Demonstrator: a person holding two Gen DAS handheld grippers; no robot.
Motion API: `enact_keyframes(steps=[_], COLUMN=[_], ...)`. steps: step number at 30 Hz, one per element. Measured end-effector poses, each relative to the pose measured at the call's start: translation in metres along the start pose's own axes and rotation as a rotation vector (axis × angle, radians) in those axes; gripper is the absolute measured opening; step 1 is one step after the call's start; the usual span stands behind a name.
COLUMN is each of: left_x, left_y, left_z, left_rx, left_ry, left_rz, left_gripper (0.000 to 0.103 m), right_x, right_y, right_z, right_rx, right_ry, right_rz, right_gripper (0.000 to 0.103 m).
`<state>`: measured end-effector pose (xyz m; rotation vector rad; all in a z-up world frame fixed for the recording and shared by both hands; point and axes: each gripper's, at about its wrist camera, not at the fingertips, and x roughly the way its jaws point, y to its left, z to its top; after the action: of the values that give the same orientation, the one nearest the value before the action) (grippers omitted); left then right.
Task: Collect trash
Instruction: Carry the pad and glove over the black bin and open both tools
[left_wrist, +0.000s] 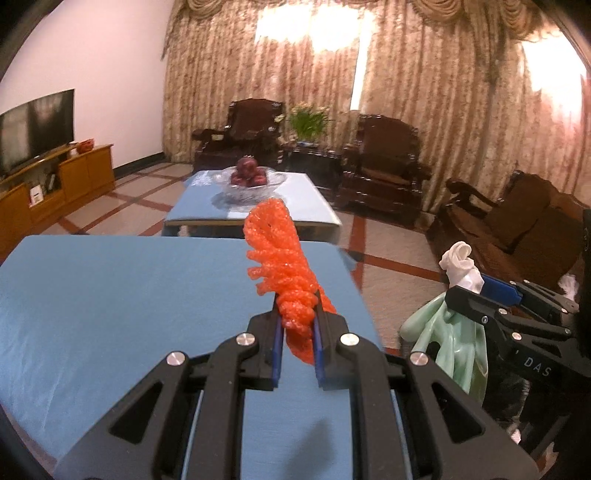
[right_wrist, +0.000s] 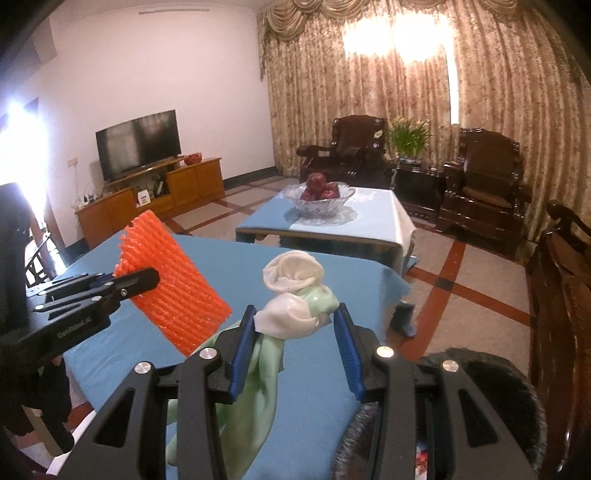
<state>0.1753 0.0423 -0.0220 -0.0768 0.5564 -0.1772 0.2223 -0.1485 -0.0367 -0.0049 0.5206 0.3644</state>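
Note:
My left gripper (left_wrist: 298, 325) is shut on an orange foam fruit net (left_wrist: 280, 254) and holds it above the blue-covered table (left_wrist: 129, 295). The net also shows in the right wrist view (right_wrist: 173, 288), with the left gripper (right_wrist: 136, 282) at its left. My right gripper (right_wrist: 295, 325) is shut on a crumpled white and pale green rubber glove (right_wrist: 295, 295) that hangs down between the fingers. In the left wrist view the right gripper (left_wrist: 469, 291) and glove (left_wrist: 454, 332) are off the table's right edge.
A second blue-covered table (right_wrist: 369, 218) stands beyond, with a glass bowl of red fruit (right_wrist: 319, 195). Dark wooden armchairs (right_wrist: 484, 184) and a plant line the curtained wall. A TV (right_wrist: 138, 144) on a wooden cabinet stands at left. A dark fuzzy object (right_wrist: 480, 387) sits at lower right.

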Motion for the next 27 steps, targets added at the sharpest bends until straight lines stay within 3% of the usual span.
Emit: enact_keyframes(steps=[10, 22, 27], left_x=[0.000, 0.034, 0.055], left_y=[-0.077, -0.185, -0.221], left_z=[0.002, -0.011, -0.025], left_rx=[0.088, 0.231, 0.282], left_ry=[-0.012, 0.019, 0.056], left_rz=[-0.137, -0.336, -0.379], left_gripper=[0.012, 0.012, 0.012], right_x=[-0.054, -0.091, -0.092], right_y=[-0.048, -0.134, -0.164], right_z=[-0.010, -0.042, -0.061], right_rx=[0.040, 0.113, 0.131], right_ry=[-0.052, -0.037, -0.006], right_rz=[-0.126, -0.343, -0.413], right_gripper=[0.042, 0.042, 0.042])
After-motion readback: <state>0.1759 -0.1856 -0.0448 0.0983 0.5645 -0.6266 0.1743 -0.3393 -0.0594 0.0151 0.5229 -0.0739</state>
